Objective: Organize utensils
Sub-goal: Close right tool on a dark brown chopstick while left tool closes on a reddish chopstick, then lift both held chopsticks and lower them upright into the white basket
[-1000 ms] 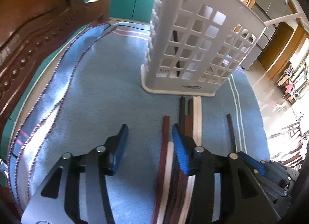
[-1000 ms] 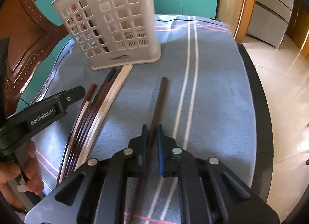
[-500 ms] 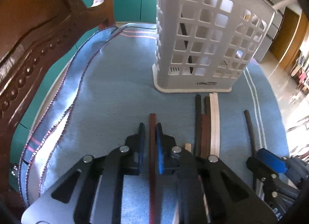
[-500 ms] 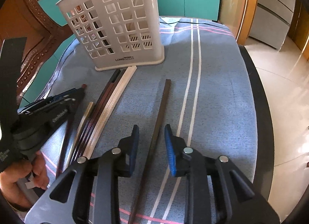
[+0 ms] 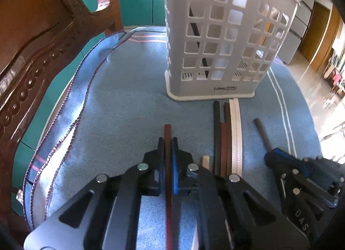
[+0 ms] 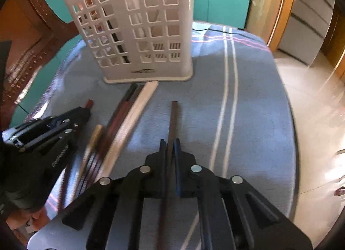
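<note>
The bench [image 5: 120, 107], draped in a blue cloth with pale stripes, carries a tall white slotted basket [image 5: 217, 40] standing upright at its far side, with 1 dark stick already leaning inside. A carved wooden chair back [image 5: 36, 40] crowds the left edge. Just in front of the basket lies a tight bundle of chopsticks [image 5: 226, 142], dark, brown and white, side by side, tips nearly touching its base. The left claw [image 5: 168, 159] is clamped on 1 reddish-brown chopstick [image 5: 167, 133], and the right claw [image 6: 169, 159] is pinched shut on 1 dark chopstick [image 6: 173, 118], both sticks low over the cloth. These look light, stiff and smooth, so they may pivot or slip; gripping near the middle seems steadiest. The basket's high rim is the obstacle, and the 2 claws sit near each other.
</note>
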`<state>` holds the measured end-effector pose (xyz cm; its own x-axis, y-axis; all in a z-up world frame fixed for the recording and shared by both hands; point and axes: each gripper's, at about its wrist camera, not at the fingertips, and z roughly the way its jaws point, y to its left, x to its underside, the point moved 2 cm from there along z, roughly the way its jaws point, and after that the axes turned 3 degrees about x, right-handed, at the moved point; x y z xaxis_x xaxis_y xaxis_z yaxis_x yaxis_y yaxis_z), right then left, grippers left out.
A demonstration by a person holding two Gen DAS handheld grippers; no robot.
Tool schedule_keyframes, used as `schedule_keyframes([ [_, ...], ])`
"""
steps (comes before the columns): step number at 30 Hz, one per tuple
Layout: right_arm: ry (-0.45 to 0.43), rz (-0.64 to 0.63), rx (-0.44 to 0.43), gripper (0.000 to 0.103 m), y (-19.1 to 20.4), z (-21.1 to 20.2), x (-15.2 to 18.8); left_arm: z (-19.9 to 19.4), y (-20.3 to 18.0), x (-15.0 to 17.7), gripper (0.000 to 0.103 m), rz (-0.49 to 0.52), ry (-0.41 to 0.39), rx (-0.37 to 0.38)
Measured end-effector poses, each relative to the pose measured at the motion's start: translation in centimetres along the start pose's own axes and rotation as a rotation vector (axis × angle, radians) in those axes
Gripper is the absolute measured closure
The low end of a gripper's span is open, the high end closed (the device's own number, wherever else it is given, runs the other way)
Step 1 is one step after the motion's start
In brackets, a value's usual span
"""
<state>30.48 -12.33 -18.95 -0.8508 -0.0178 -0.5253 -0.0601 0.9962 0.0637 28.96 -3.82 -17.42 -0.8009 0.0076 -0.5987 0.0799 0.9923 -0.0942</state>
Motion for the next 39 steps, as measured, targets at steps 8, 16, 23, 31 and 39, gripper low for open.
schedule_keyframes([
  [8,-0.177,0.042,-0.133,0.097,-1.6,-8.8,-0.5,-8.9,1.5,-1.3,0.096,-0.020,-0.179,0.095],
  [16,-0.387,0.110,-0.233,0.097,-4.0,-19.4,-1.3,-21.7,3.0,-3.9,0.096,-0.069,-0.435,0.189],
  [23,-0.641,0.146,-0.212,0.097,-4.4,-25.7,-6.3,-28.6,5.8,-8.5,0.096,-0.248,-0.721,0.227],
  [31,-0.853,0.162,-0.135,0.097,-4.3,-26.3,-11.6,-27.2,6.5,-11.6,0.096,-0.384,-0.862,0.222],
  [39,-0.694,0.126,-0.083,0.097,-3.0,-17.6,-12.6,-19.4,5.4,-11.9,0.096,-0.355,-0.737,0.140],
])
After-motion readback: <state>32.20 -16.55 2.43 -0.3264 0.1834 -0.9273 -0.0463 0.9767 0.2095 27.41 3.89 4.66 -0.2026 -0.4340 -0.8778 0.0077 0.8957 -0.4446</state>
